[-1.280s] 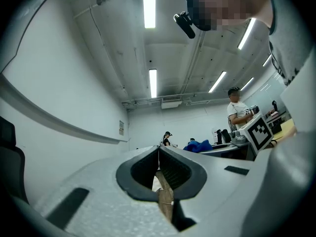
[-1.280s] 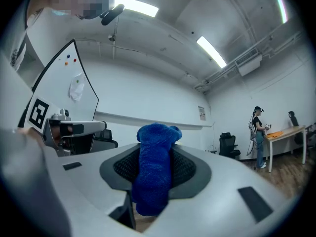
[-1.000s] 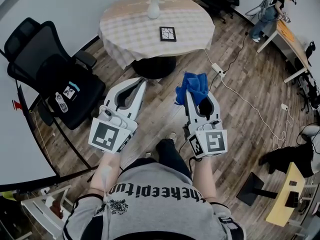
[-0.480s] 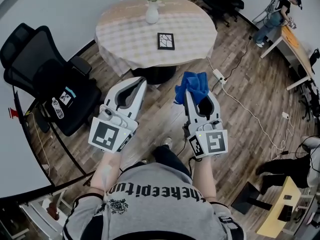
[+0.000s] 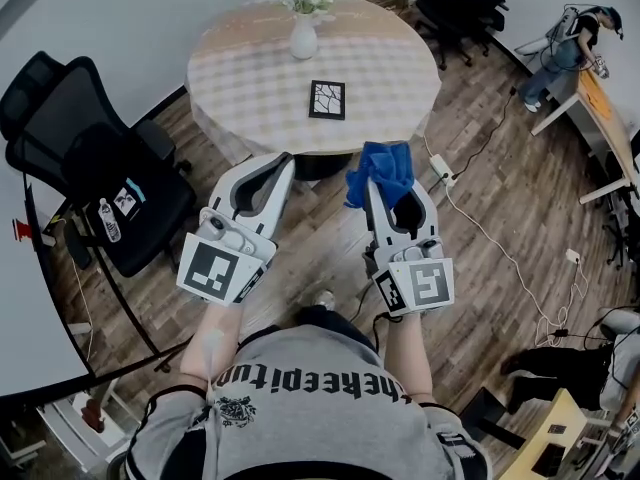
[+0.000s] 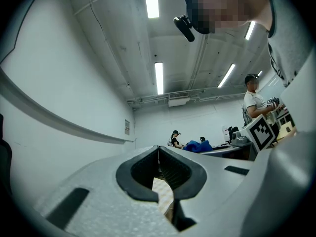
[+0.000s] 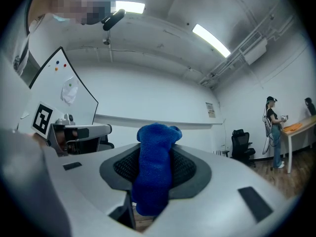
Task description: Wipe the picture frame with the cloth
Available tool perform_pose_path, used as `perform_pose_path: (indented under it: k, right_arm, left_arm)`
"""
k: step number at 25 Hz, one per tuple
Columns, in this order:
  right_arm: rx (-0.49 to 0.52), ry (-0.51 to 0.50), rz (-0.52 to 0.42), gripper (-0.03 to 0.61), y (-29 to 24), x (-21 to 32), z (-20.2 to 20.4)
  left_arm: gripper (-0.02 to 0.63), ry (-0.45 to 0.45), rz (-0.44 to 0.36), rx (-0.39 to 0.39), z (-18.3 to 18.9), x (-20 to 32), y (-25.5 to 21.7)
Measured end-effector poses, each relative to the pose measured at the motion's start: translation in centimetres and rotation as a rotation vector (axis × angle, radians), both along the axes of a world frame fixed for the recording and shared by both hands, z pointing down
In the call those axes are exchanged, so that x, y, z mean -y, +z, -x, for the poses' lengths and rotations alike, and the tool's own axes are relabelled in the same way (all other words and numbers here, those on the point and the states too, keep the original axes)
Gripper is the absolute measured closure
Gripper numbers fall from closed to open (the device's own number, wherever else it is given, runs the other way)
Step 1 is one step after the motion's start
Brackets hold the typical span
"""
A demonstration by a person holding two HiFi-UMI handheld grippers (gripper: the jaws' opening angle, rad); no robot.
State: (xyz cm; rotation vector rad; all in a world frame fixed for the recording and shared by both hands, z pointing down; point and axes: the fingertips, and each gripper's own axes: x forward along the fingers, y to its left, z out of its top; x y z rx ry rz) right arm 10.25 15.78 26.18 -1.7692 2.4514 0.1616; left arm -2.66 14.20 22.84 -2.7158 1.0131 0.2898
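Note:
A small black picture frame (image 5: 328, 99) lies flat on the round table (image 5: 250, 88) ahead of me, apart from both grippers. My right gripper (image 5: 377, 173) is shut on a blue cloth (image 5: 380, 171), which bunches out past its tips; in the right gripper view the cloth (image 7: 154, 168) fills the gap between the jaws. My left gripper (image 5: 284, 161) is held beside it, at the table's near edge, its jaws closed together with nothing between them (image 6: 159, 151). Both are held in the air, short of the frame.
A white vase with flowers (image 5: 303, 28) stands at the table's far side. A black office chair (image 5: 95, 168) is at the left. A power strip and cable (image 5: 443, 168) run across the wooden floor at the right. More chairs and a person at a desk (image 5: 580, 38) are far right.
The table and frame have come lower and nearer in the head view, so I have moved closer to them. Both grippers keep their pose, and the cloth stays gripped.

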Motion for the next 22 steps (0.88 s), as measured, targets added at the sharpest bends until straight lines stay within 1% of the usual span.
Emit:
perform_pose_path:
  k: [8,12,17,22]
  right_arm:
    - [0.004,-0.056,0.000,0.433,0.6,2.5,-3.0]
    - [0.011,-0.078,0.004,0.433,0.9,3.5,-3.9]
    - [0.020,-0.100,0.005,0.433,1.1,4.6,-3.9]
    - [0.025,-0.095,0.018,0.433,1.3,6.7,-3.5]
  left_arm:
    - [0.597,-0.030,-0.011,-0.003,-3.7,2.0,0.1]
    - [0.598,-0.039,-0.006,0.006,-4.9,2.5,0.5]
    - [0.598,-0.057,-0.010,0.011,-5.2,3.4,0.5]
    - [0.598,-0.062,0.007,0.016,-4.5,5.7,0.9]
